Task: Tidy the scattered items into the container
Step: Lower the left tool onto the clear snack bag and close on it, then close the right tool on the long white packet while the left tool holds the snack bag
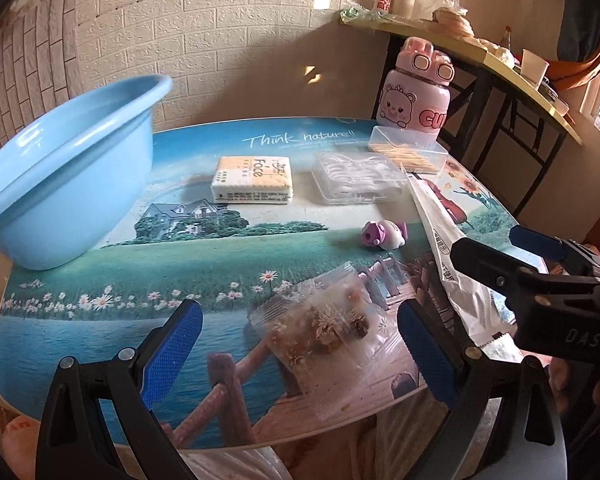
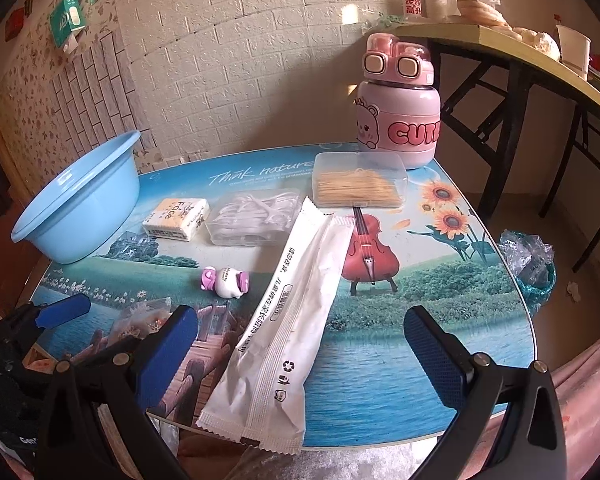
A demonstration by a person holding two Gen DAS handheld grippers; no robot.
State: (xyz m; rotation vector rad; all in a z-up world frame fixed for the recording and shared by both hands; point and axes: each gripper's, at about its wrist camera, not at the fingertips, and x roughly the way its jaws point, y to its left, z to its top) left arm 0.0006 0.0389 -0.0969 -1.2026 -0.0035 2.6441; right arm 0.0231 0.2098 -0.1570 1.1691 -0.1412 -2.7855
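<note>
At the table's near edge, the clear sachet (image 1: 328,328) lies between the left gripper's (image 1: 300,344) spread, empty jaws; the blue basin (image 1: 60,184) sits at the far-left corner.

Glossy blue plastic basin (image 1: 60,184), clear plastic toothpick box (image 2: 360,180), crinkled white wrapper (image 2: 292,320).

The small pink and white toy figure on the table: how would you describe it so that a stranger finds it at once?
Start at the blue basin at the table's left end, then move right along the green meadow print. The toy figure lies there alone on its side, beside the long white sachet. It is the only rounded thing; its neighbours are flat packets and boxes.
</note>
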